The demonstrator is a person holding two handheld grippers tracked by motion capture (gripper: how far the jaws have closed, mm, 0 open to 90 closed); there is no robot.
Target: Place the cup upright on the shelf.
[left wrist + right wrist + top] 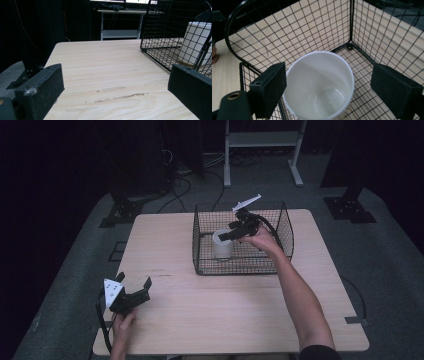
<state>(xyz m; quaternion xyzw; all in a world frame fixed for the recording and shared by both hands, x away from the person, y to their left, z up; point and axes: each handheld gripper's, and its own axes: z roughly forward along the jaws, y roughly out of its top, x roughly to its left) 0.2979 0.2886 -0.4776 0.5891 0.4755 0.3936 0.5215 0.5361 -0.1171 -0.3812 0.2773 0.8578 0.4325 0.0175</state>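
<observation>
Black jaws of my right gripper (pixel 324 85) stood parted around the white cup (pixel 319 86), upright inside the wire basket (pixel 294 27), one pad at its rim. Lifting away carelessly, I judged, could have tipped it. My left gripper (pixel 115 87) rested open, empty.

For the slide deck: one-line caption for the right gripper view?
Right gripper open above a white cup standing upright in a black wire basket on the table.

left tongs (pixel 134 285) open, right tongs (pixel 226 235) parted
</observation>
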